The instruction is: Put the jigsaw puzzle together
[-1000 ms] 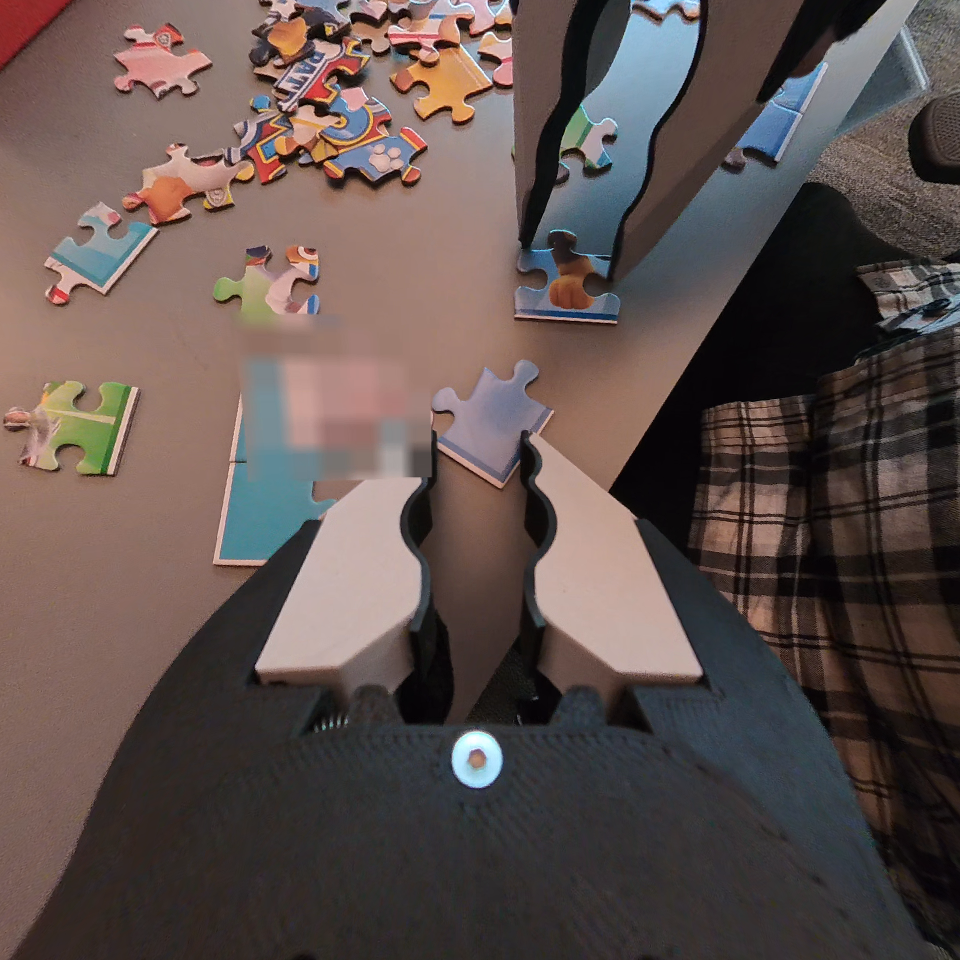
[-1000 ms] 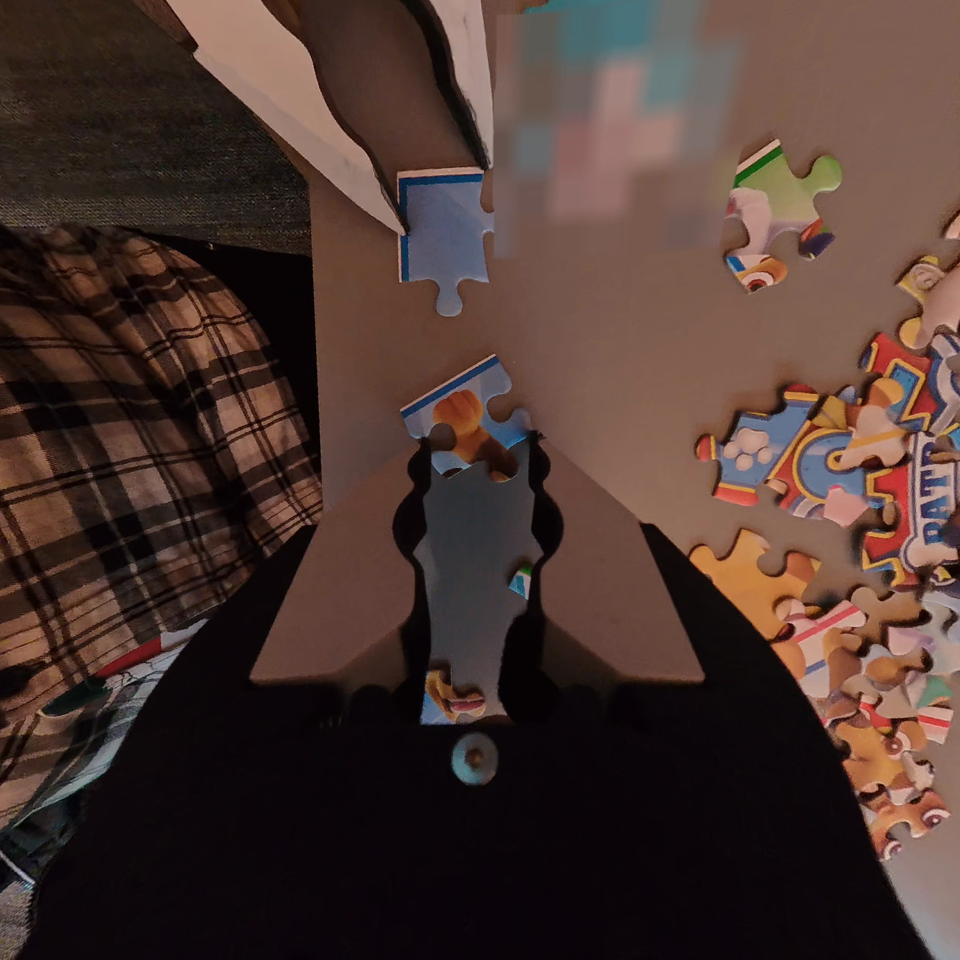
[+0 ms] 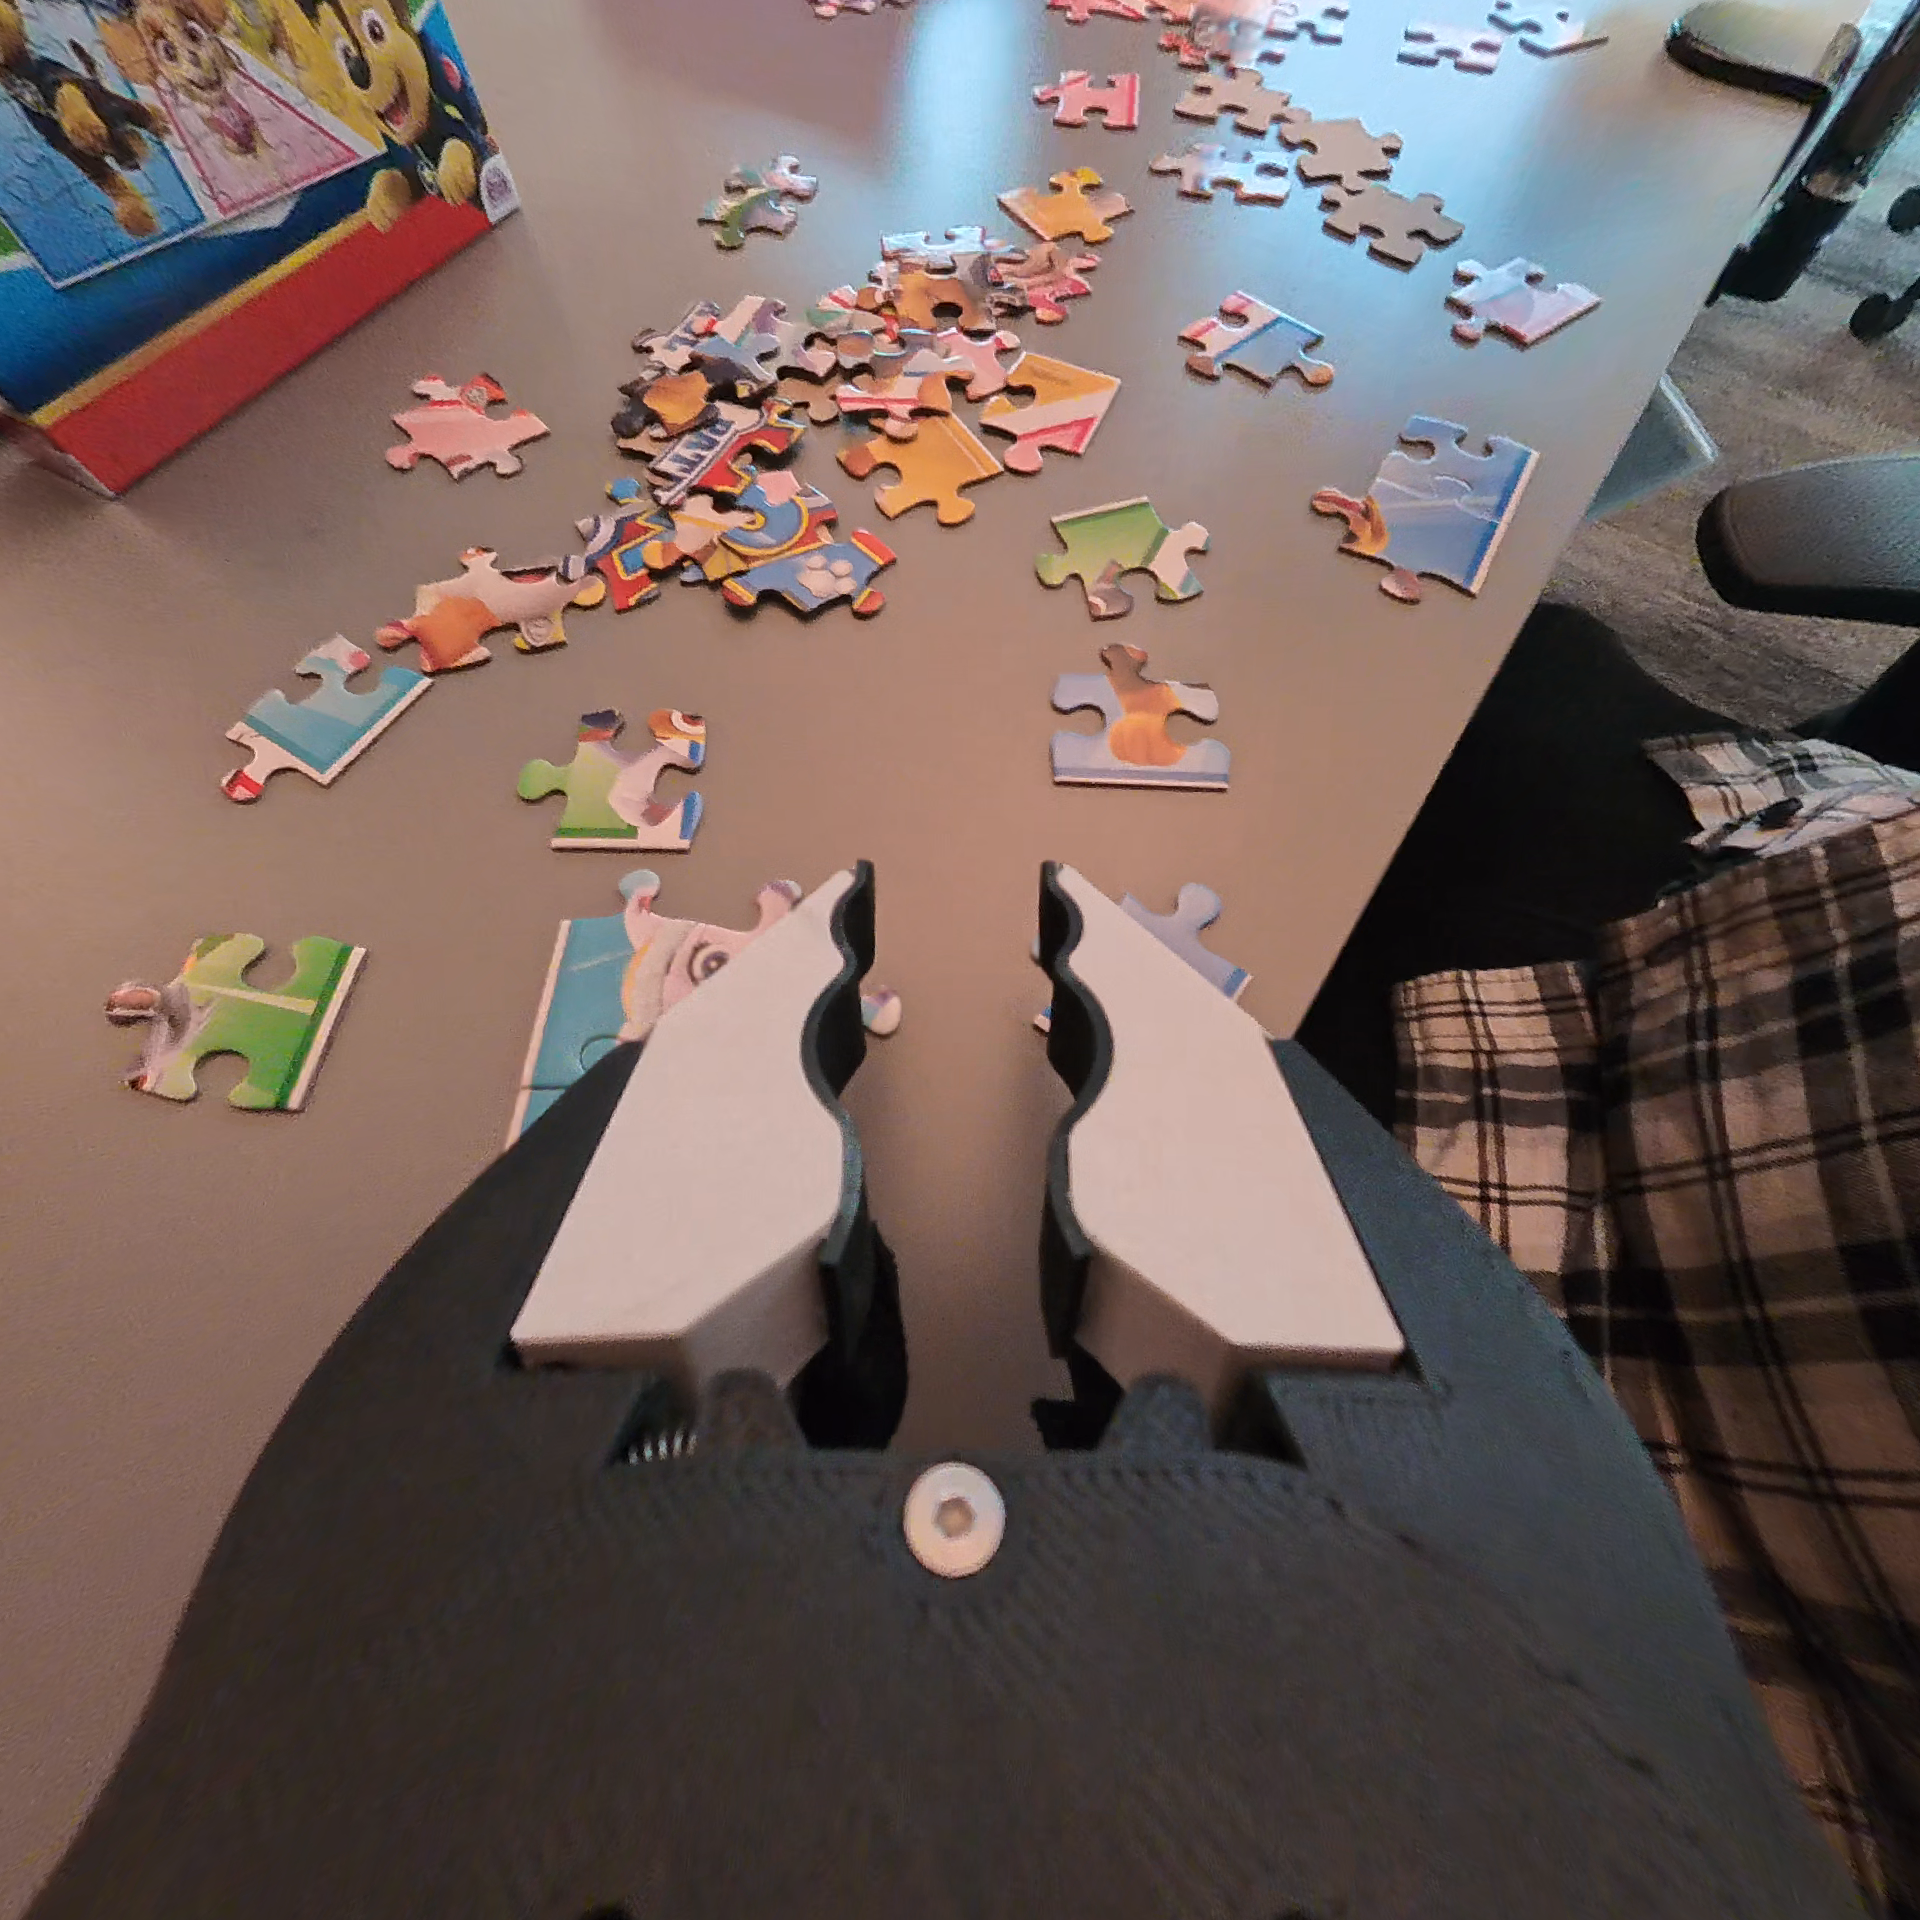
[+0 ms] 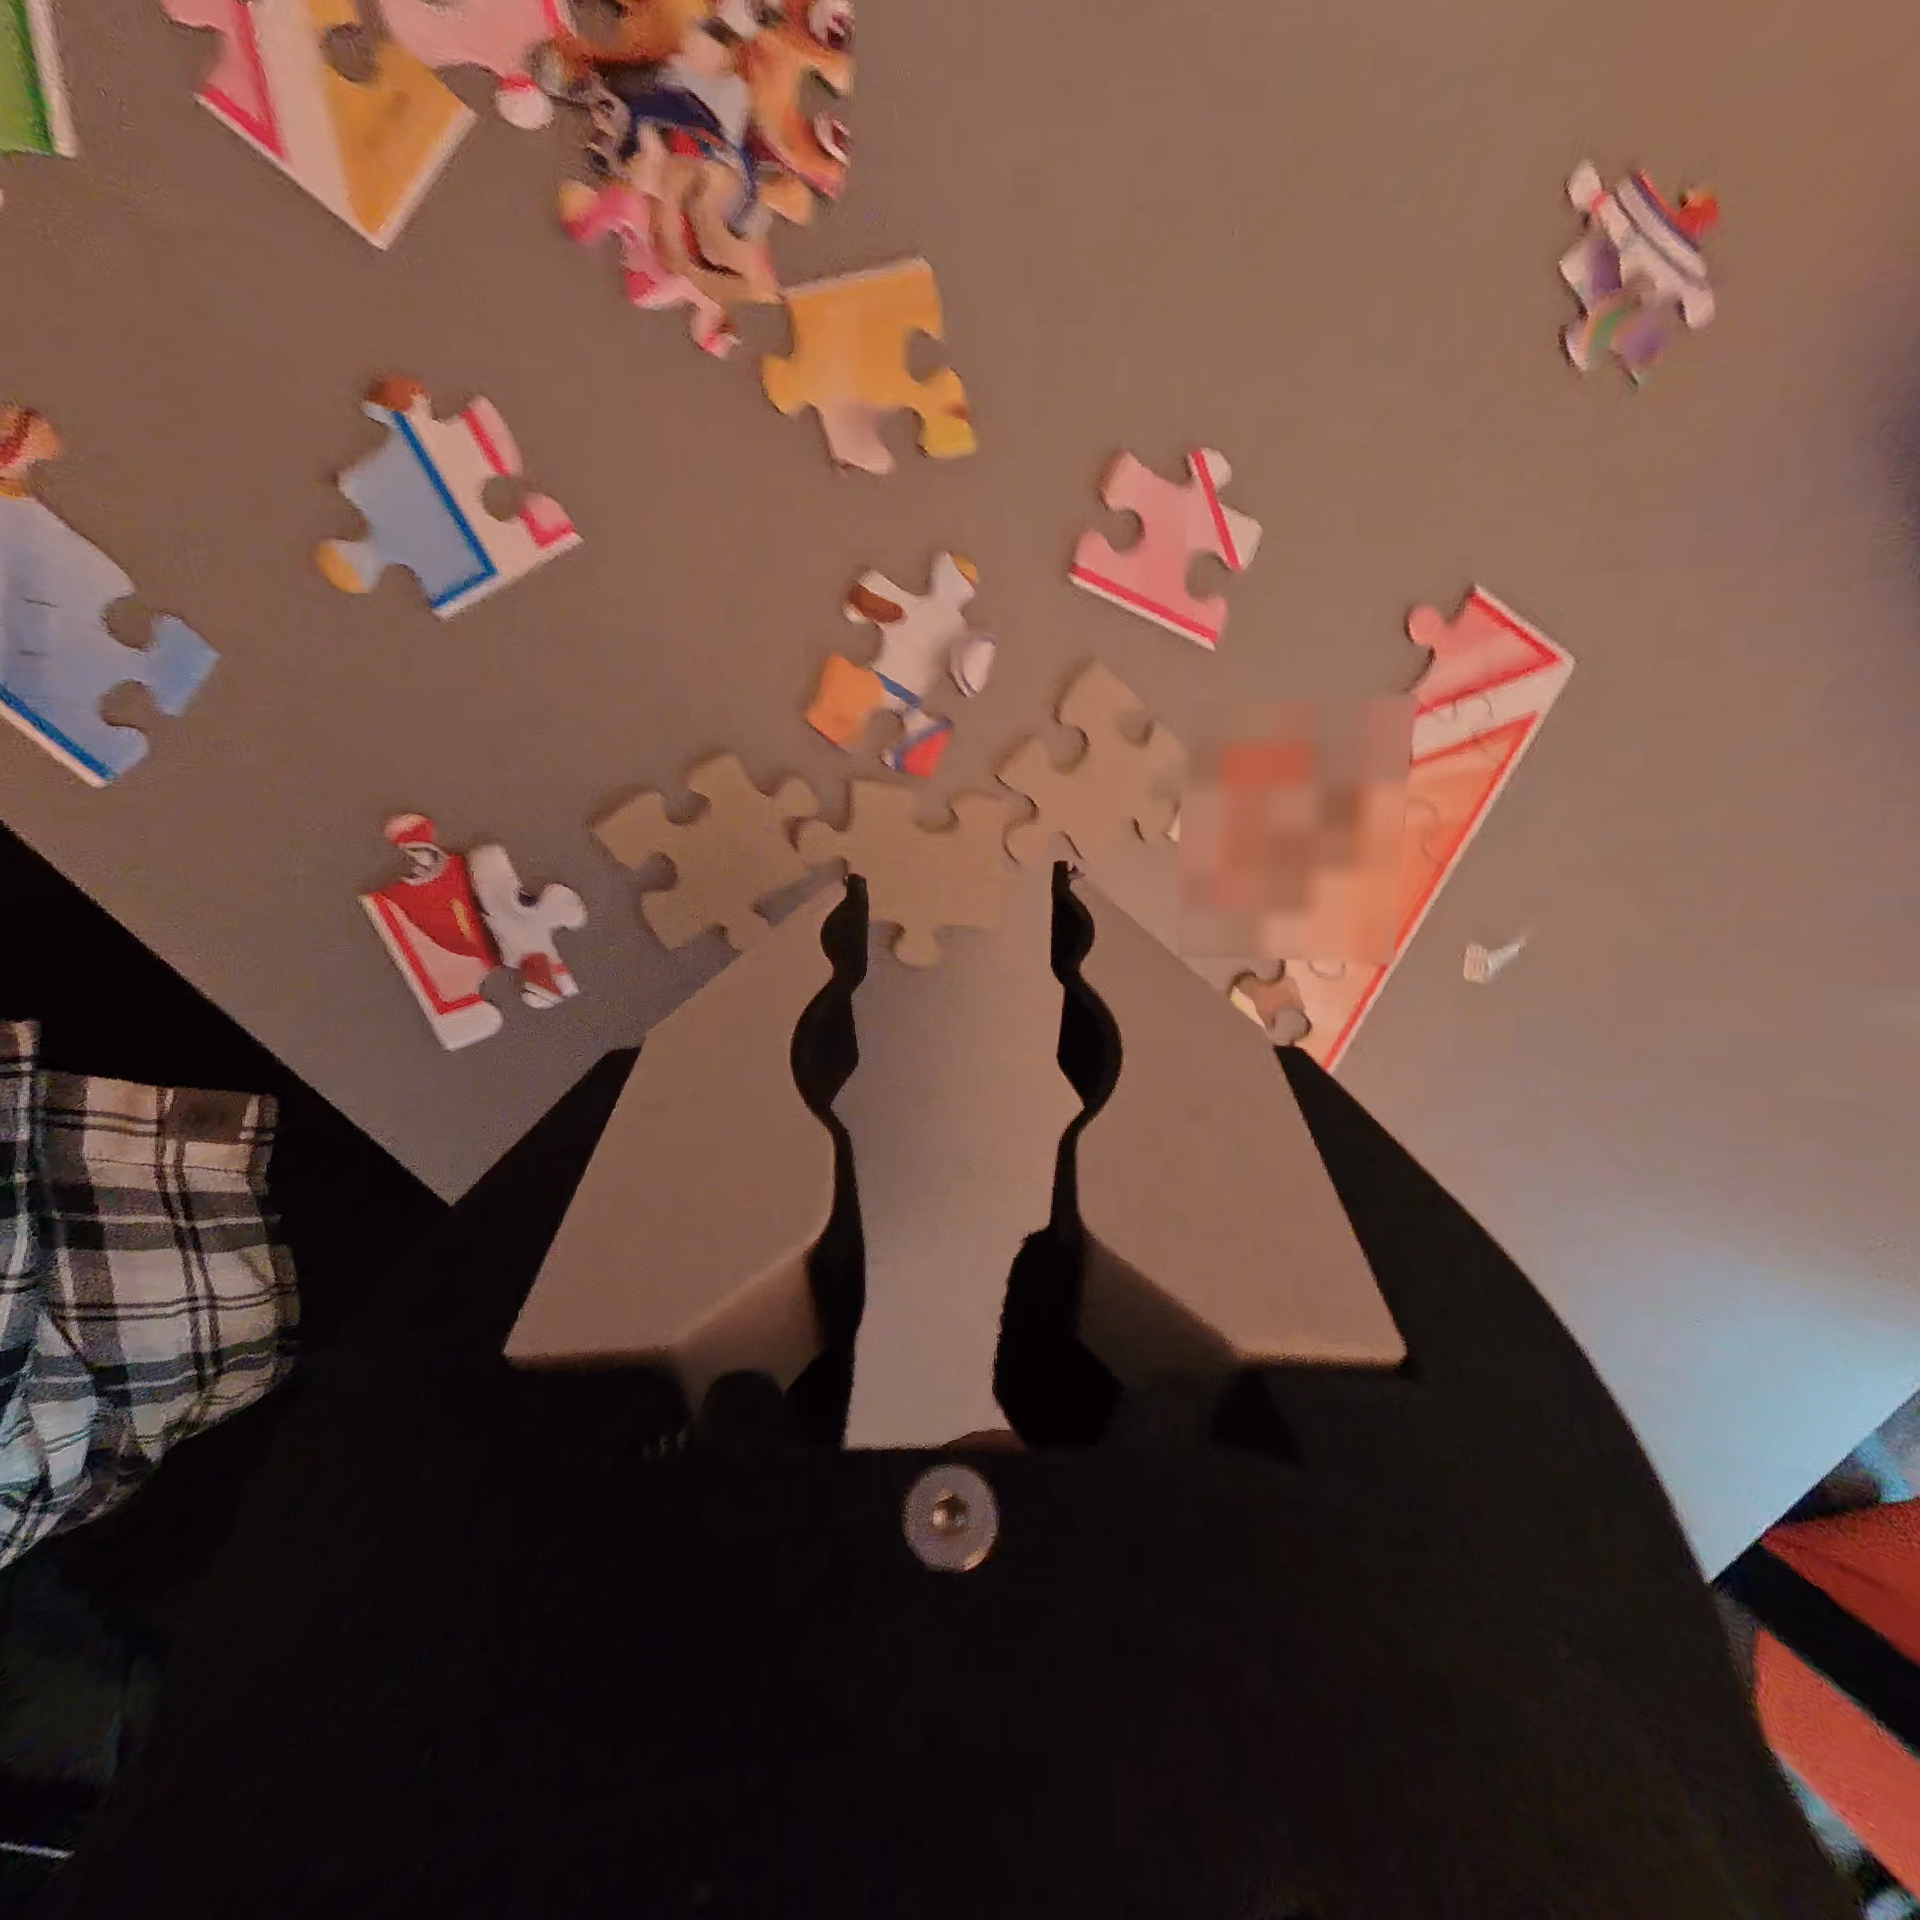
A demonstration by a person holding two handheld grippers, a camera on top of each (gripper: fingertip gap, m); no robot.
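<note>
Over the near table edge, my left gripper (image 3: 956, 883) hangs with jaws well apart, nothing between them, bare grey table (image 3: 935, 748) showing in the gap. Its left finger overlaps a joined teal section (image 3: 592, 977) from the camera's angle, its right finger a blue piece (image 3: 1195, 935); can't tell if either is touched. Just beyond the tips lie a blue piece with an orange paw (image 3: 1138, 727) and a green-and-white piece (image 3: 618, 779). Main pile of loose pieces (image 3: 790, 457) sits farther out, puzzle box (image 3: 208, 208) at far left.

Right gripper (image 4: 956, 883) is also released, jaws wide, holding nothing. Its tips frame a face-down brown piece (image 4: 925, 852), one of three face-down ones in a row; contact unclear. Just right of the tips is a joined pink-and-orange corner section (image 4: 1475, 748). A red-and-white piece (image 4: 457, 925) lies near the table edge to the left, a white-and-orange piece (image 4: 904, 655) just past the brown row.
</note>
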